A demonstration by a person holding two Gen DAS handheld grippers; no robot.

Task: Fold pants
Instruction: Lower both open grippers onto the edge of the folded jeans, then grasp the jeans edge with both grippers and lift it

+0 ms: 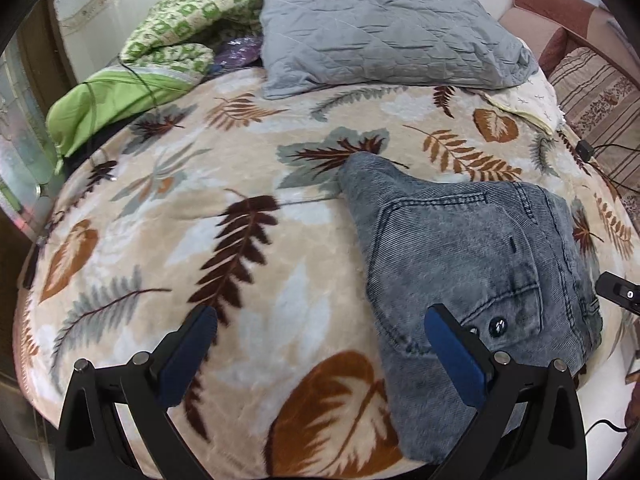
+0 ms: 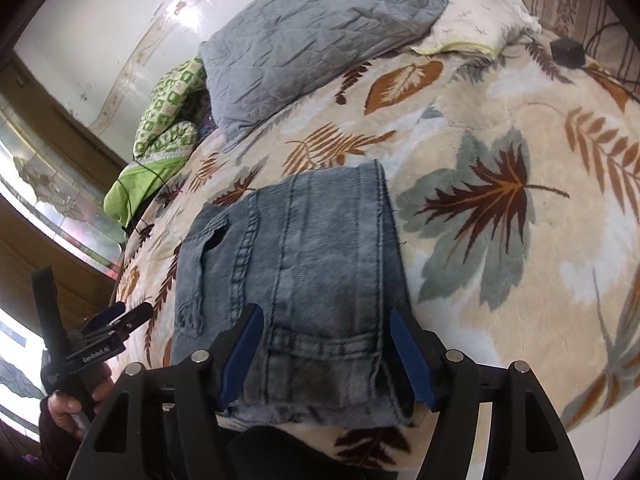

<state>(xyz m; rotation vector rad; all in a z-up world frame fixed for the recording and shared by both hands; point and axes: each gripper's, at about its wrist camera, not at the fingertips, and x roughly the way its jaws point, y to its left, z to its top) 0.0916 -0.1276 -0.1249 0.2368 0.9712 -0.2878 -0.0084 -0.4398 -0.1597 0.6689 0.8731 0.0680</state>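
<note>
Grey-blue denim pants [image 1: 472, 264] lie folded into a compact bundle on the leaf-patterned blanket [image 1: 224, 240]. In the left wrist view my left gripper [image 1: 320, 320] is open and empty, held above the blanket just left of the bundle; its right finger overlaps the pants' edge. In the right wrist view the pants [image 2: 296, 264] lie straight ahead, and my right gripper [image 2: 326, 320] is open with its blue-padded fingers spread above the bundle's near end. The left gripper [image 2: 120, 316] shows at the left, held in a hand.
A grey quilted pillow [image 1: 384, 28] and a green patterned quilt [image 1: 172, 40] lie at the head of the bed. A cream pillow [image 2: 476, 28] and a black charger with cable [image 2: 566, 52] lie at the far right. A striped sofa [image 1: 600, 96] borders the bed.
</note>
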